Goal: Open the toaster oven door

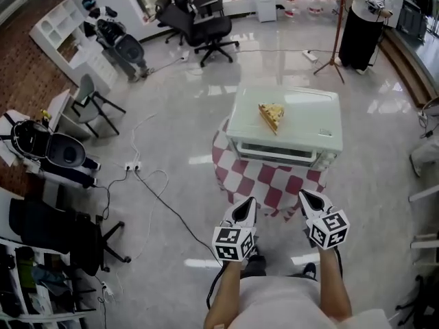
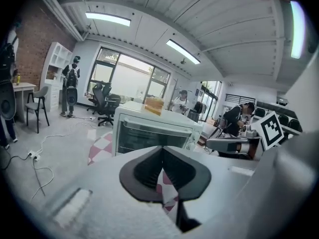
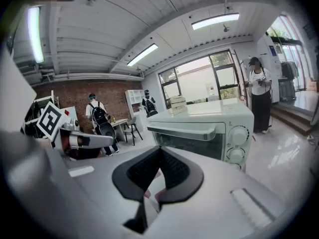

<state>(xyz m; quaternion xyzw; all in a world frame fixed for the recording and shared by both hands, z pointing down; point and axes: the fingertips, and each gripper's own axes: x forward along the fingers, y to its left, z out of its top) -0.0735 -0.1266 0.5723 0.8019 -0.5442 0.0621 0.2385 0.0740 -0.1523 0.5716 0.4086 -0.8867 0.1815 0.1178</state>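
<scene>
**Head view:** The toaster oven [image 1: 302,115] sits on a tabletop [image 1: 266,182] with a red and white checked cloth. A slice of food [image 1: 271,115] lies on top of the oven. The oven door faces the person and looks closed. The left hand-held gripper [image 1: 245,210] and the right hand-held gripper [image 1: 307,201] both point at the oven. The oven is straight ahead of them and well apart from both. I cannot tell which one is nearer.

**Left gripper view:** The left hand-held gripper [image 2: 162,149] has its 2 jaws pressed together and holds nothing. The oven [image 2: 149,136] stands ahead of it. The door handle [image 2: 154,127] is a long bar that runs side to side along the top of the door.

**Right gripper view:** The right hand-held gripper [image 3: 161,149] is closed too, with nothing in it. The handle [image 3: 187,131] lies ahead and higher in this view. 2 knobs [image 3: 238,135] sit to the right of the door.

I think a jaw must open and reach that bar from the front.

I can read no words or brand anywhere. Each cube only shows black and white square marks.
</scene>
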